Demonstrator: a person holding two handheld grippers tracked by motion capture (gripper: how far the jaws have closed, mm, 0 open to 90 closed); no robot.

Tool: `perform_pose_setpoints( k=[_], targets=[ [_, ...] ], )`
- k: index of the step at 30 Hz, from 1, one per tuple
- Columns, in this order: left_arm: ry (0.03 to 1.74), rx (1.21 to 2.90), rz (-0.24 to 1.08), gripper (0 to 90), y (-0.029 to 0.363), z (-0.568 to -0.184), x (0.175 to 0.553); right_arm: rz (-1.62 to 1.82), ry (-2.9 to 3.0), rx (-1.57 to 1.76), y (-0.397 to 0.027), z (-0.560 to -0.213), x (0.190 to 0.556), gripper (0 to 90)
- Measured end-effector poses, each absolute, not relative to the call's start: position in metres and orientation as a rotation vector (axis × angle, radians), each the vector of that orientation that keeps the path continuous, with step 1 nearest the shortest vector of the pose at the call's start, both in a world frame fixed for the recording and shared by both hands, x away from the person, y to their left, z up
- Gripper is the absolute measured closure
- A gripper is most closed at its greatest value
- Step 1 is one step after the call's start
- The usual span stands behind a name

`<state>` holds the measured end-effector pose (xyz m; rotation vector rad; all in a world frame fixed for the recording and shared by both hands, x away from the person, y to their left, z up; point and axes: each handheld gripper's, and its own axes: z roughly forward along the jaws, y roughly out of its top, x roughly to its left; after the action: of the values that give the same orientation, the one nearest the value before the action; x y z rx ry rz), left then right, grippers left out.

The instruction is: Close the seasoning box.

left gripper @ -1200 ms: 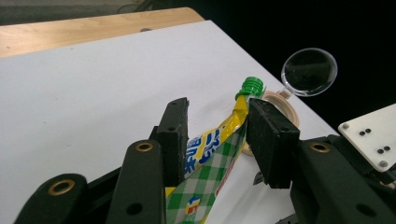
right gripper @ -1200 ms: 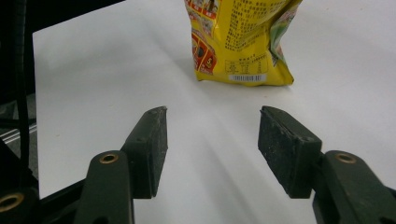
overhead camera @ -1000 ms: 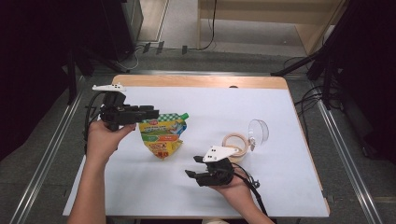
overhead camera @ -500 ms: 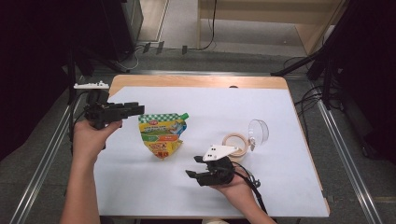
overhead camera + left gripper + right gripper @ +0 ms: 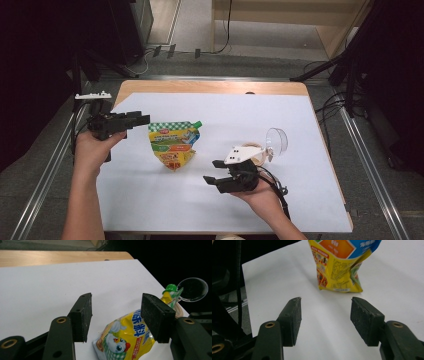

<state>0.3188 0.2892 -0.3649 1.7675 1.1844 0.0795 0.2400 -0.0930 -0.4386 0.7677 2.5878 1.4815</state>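
table (image 5: pixel 150 210): lying under a white sheet that is giving the work a plain surface from edge to edge.
pouch (image 5: pixel 172 145): lying flat left of the table's middle, green cap toward the far edge, free of both claws and probably the thing being worked on.
left gripper (image 5: pixel 142 119): hanging over the left edge, aimed at the pouch (image 5: pixel 125 340); its jaws have just been opening, nothing between them.
right gripper (image 5: pixel 212 171): waiting near the front edge, jaws standing wide and holding nothing, facing the pouch (image 5: pixel 339 265).
tape roll (image 5: pixel 252 150): sitting right of middle, beside the clear lid (image 5: pixel 276 140).
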Motion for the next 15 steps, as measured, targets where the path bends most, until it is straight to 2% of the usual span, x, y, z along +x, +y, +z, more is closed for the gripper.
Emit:
perform_pose_setpoints(
  k=[15],
  targets=[
    [1.260,1.775,0.068,43.4,0.292,-0.392,0.328,1.514,2.514,0.822,-0.123,-0.410,0.251,44.1]
  ],
)
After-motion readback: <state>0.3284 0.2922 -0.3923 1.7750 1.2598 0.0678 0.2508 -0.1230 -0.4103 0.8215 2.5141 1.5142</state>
